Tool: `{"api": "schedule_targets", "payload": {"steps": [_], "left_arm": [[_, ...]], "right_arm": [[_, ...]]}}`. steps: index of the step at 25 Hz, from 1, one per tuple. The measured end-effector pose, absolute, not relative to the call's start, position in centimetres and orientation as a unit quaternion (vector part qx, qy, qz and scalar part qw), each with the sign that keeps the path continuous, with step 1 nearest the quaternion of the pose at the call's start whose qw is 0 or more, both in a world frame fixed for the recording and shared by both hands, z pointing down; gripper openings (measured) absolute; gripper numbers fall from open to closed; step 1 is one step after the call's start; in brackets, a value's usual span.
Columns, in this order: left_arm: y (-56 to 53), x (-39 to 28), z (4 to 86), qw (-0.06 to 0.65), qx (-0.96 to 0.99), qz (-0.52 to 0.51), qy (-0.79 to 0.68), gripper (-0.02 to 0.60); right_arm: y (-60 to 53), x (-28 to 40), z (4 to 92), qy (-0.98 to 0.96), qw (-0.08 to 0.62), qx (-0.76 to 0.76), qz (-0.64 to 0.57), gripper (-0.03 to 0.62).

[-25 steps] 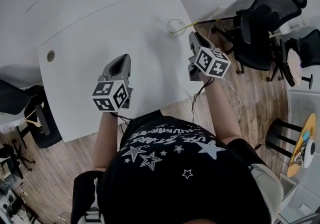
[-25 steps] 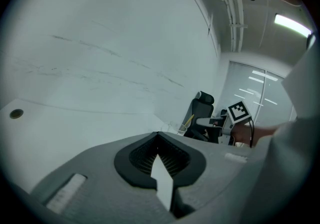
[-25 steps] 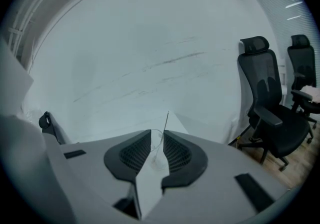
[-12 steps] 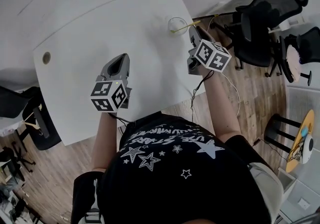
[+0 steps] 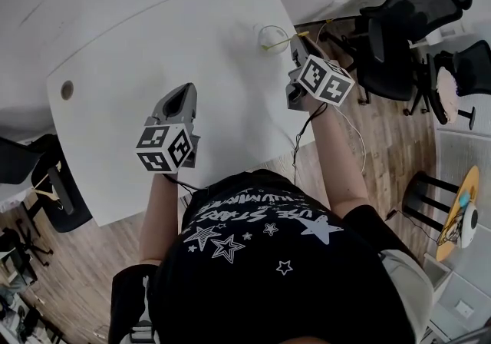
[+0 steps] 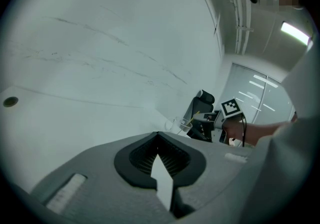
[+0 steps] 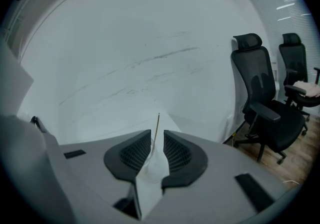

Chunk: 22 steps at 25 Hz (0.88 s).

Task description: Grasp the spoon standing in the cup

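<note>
Two tools show in your head view over the white worktop. Your left tool hovers above the middle of it. Your right tool is at the far right corner, just beside the clear cup, and the yellow spoon leans out of the cup toward it. Over to the left gripper view: those jaws are pressed together on nothing, with the cup well ahead. Now the right gripper view: the jaws are closing, and the spoon's thin handle stands between the pads, not yet pinched.
</note>
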<state>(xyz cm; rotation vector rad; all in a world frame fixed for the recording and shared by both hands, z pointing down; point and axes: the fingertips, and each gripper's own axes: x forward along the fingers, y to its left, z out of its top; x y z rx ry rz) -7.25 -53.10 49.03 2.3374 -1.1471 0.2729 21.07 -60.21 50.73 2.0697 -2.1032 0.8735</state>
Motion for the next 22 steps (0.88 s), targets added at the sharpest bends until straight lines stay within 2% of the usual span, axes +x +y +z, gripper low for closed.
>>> {"api": "schedule_targets", "payload": {"steps": [13,22], "left_arm": [[-53.8,-8.2,49.8,0.272,0.856,0.098,-0.429,0.005],[-54.0,-7.3,50.1,0.271,0.858,0.099,-0.424,0.005]], "right_arm": [[-61.0,20.7,50.5,-0.695,0.032,0.664,0.276,0.032],[-60.9,20.5,50.3,-0.705,0.03,0.654,0.272,0.026]]}}
